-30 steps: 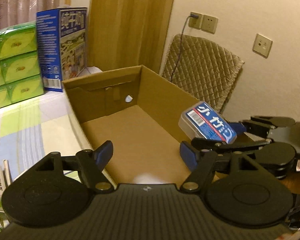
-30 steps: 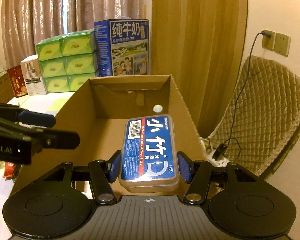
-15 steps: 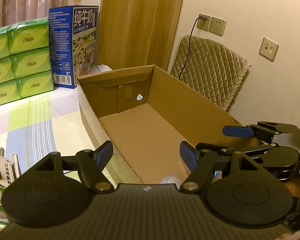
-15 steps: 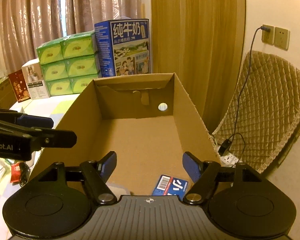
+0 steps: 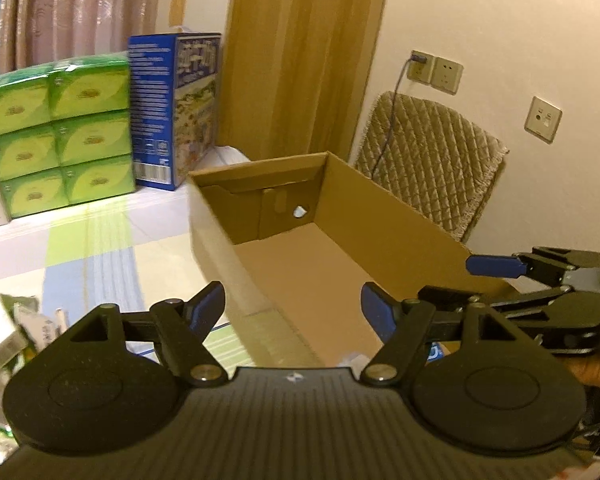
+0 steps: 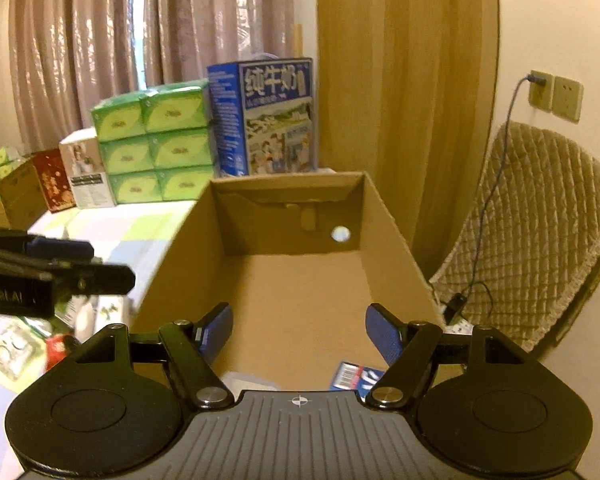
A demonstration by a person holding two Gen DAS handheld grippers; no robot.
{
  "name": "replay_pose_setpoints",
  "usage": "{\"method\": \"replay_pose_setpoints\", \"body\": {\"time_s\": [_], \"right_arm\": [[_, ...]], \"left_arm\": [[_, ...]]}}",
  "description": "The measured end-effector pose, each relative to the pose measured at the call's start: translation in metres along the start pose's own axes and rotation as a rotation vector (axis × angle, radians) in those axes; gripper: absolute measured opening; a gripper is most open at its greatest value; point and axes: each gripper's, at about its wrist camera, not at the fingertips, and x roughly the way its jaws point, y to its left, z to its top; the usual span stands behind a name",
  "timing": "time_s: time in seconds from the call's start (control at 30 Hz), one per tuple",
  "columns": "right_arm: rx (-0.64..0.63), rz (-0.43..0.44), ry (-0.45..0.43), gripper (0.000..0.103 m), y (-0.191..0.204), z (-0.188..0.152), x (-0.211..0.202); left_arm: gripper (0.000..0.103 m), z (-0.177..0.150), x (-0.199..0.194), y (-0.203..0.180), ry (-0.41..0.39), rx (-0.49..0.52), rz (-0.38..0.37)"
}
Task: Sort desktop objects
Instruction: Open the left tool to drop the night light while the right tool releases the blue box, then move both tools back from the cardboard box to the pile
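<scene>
right gripper [image 6: 299,330]: released, empty | left gripper [image 5: 292,306]: released, empty | floss box [image 6: 356,376]: on box [image 6: 392,236] floor, near end | risk: 2 grippers close together, could collide while reaching for clutter [image 6: 16,352]

The cardboard box [image 6: 284,280] is open-topped, its floor mostly bare, with a blue-labelled case [image 6: 354,376] at the near end. Green tissue packs [image 6: 156,144] and a milk carton [image 6: 268,116] block the far table edge.
</scene>
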Motion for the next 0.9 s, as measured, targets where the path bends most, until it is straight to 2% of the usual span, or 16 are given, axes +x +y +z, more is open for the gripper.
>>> {"method": "replay_pose_setpoints", "body": {"time_s": [0.23, 0.43, 0.53, 0.67, 0.77, 0.9], "right_arm": [[-0.013, 0.091, -0.036, 0.071, 0.046, 0.017, -0.006], [-0.042, 0.200, -0.061, 0.073, 0.104, 0.024, -0.004], [-0.079, 0.246, -0.066, 0.076, 0.137, 0.019, 0.004], [-0.123, 0.311, -0.027, 0.077, 0.174, 0.003, 0.024], [-0.158, 0.340, -0.006, 0.077, 0.192, -0.009, 0.036], [-0.178, 0.366, 0.043, 0.077, 0.205, -0.027, 0.057]], "left_arm": [[0.071, -0.013, -0.031, 0.035, -0.006, -0.023, 0.075], [0.072, -0.034, -0.067, 0.084, -0.008, -0.070, 0.179], [0.073, -0.048, -0.088, 0.117, -0.005, -0.116, 0.248], [0.073, -0.067, -0.109, 0.156, 0.015, -0.152, 0.355], [0.073, -0.084, -0.124, 0.182, 0.038, -0.202, 0.398], [0.074, -0.102, -0.139, 0.200, 0.064, -0.217, 0.441]]}}
